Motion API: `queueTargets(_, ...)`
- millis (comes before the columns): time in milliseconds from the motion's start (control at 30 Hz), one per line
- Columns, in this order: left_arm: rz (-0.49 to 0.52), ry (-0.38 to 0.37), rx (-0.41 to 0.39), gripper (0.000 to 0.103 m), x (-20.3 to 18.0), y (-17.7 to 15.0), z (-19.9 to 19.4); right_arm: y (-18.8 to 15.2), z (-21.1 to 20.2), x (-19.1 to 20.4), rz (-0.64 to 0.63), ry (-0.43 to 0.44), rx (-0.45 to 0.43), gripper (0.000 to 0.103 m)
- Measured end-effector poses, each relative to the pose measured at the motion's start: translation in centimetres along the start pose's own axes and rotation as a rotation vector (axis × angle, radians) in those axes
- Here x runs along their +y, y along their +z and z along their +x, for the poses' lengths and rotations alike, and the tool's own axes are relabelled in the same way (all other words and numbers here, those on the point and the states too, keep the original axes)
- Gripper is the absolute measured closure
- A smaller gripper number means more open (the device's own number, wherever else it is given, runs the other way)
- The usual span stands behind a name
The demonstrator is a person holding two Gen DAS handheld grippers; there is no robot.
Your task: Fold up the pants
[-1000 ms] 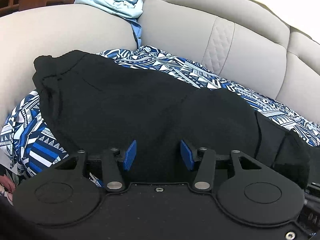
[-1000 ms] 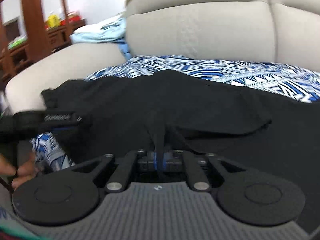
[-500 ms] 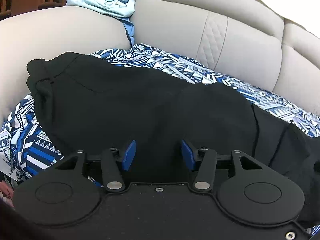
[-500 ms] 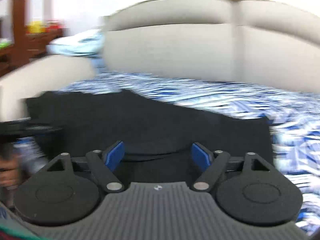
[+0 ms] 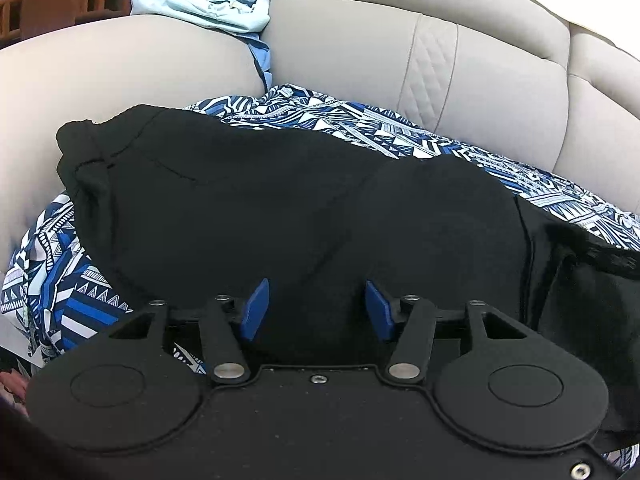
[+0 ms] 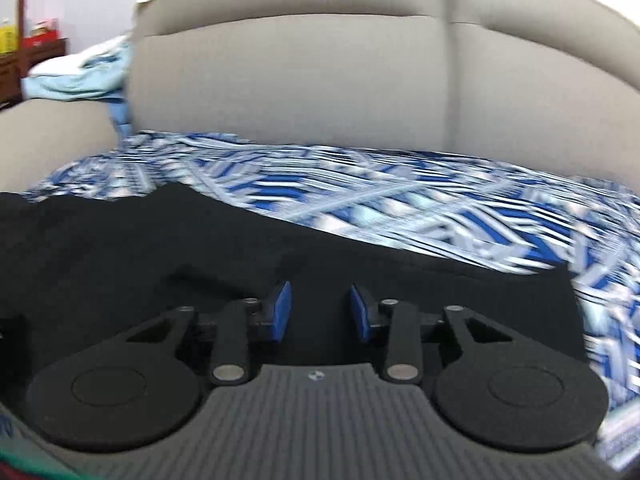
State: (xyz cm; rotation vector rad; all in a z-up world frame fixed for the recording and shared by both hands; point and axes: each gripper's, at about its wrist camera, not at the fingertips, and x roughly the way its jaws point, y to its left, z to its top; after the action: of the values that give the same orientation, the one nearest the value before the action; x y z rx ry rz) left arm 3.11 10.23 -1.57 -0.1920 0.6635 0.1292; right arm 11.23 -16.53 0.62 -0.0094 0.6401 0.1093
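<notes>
Here the black pants [image 5: 280, 208] lie spread across a blue-and-white patterned cloth [image 5: 60, 280] on the seat of a beige sofa [image 5: 360, 52], their gathered waistband bunched at the left against the sofa arm and the dark fabric running rightward in a broad, mostly flat layer with a seam and a folded-over edge near the right end. The left gripper [image 5: 316, 310] hangs over the near edge with its blue-padded jaws apart and holding nothing. Further right, the right gripper [image 6: 320, 312] is likewise parted over the black fabric, clamping nothing.
</notes>
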Motion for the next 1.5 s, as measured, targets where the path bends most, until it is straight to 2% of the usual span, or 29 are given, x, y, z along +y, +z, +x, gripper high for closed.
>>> queueTargets(100, -0.006, -0.002, 0.0, 0.051, 0.2, 0.1, -0.1, 0.7, 1.5, 2.3, -0.045, 0.064, 0.011, 0.061)
queueTargets(233, -0.015, -0.005, -0.005, 0.051, 0.6, 0.2, -0.4, 1.5, 2.0, 3.3, -0.047, 0.092, 0.006, 0.059)
queueTargets(300, -0.044, -0.01, -0.019, 0.05, 1.2, 0.5, -0.8, 1.6, 0.9, 2.6, 0.019, 0.149, -0.023, 0.043)
queueTargets(333, -0.068, -0.014, -0.028, 0.049, 1.7, 0.7, -1.0, 1.5, 0.2, 2.3, 0.036, 0.165, -0.041, 0.04)
queueTargets(500, -0.158, 0.03, -0.066, 0.047, 4.4, 2.2, -1.6, -0.1, -3.4, 2.4, 0.012, 0.147, -0.106, 0.034)
queueTargets(667, -0.211, 0.096, -0.079, 0.037, 7.1, 3.0, -1.5, -3.2, -6.1, 3.2, -0.014, 0.127, -0.127, 0.024)
queueTargets(800, -0.298, 0.142, -0.078, 0.036, 10.0, 3.3, -0.9, -5.7, -6.6, 4.2, -0.053, 0.122, -0.103, 0.018)
queueTargets(900, -0.345, 0.185, -0.083, 0.035, 11.9, 3.5, -0.5, -7.3, -6.2, 5.1, -0.111, 0.086, -0.068, 0.015)
queueTargets(1033, -0.396, 0.226, -0.09, 0.032, 14.0, 3.7, 0.3, -8.5, -6.5, 5.6, -0.146, 0.071, -0.102, 0.006)
queueTargets(1167, -0.464, 0.231, -0.082, 0.032, 15.7, 3.7, 1.5, -8.8, -6.4, 5.2, -0.13, 0.065, -0.102, 0.0)
queueTargets(1300, -0.531, 0.213, -0.083, 0.032, 17.1, 3.8, 2.9, -9.1, -6.4, 4.8, -0.133, 0.068, -0.107, 0.0)
queueTargets(1500, -0.501, 0.234, -0.093, 0.031, 17.4, 4.4, 5.0, -9.3, -6.3, 4.7, -0.135, 0.074, -0.116, 0.0)
